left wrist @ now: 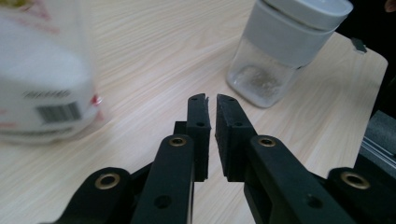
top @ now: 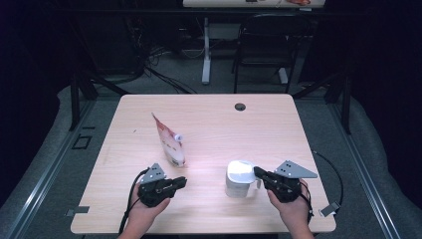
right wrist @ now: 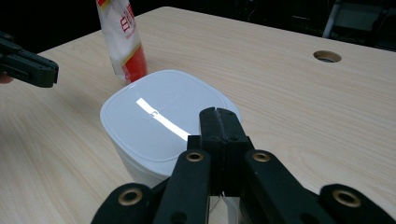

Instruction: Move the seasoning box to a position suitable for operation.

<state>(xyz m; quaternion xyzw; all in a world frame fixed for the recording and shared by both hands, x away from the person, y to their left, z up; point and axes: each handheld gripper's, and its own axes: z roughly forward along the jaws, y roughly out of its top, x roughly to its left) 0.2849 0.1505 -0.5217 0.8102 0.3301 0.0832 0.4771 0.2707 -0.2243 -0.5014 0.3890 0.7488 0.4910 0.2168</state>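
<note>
A white and red stand-up pouch (top: 171,144) with a small spout cap stands left of the table's middle; it is blurred at the left of the left gripper view (left wrist: 42,84). A clear jar with a white lid (top: 240,179) stands near the front right. My left gripper (top: 183,181) lies low by the pouch's base and points toward the jar (left wrist: 280,51); its jaws are almost together with only a thin slit, nothing between them (left wrist: 211,100). My right gripper (top: 257,172) is shut, its tips over the near edge of the jar lid (right wrist: 154,121).
The light wooden table (top: 224,124) has a cable hole (top: 240,106) at the back middle. A black chair (top: 263,45) and a desk leg stand beyond the far edge. Both forearms come in over the front edge.
</note>
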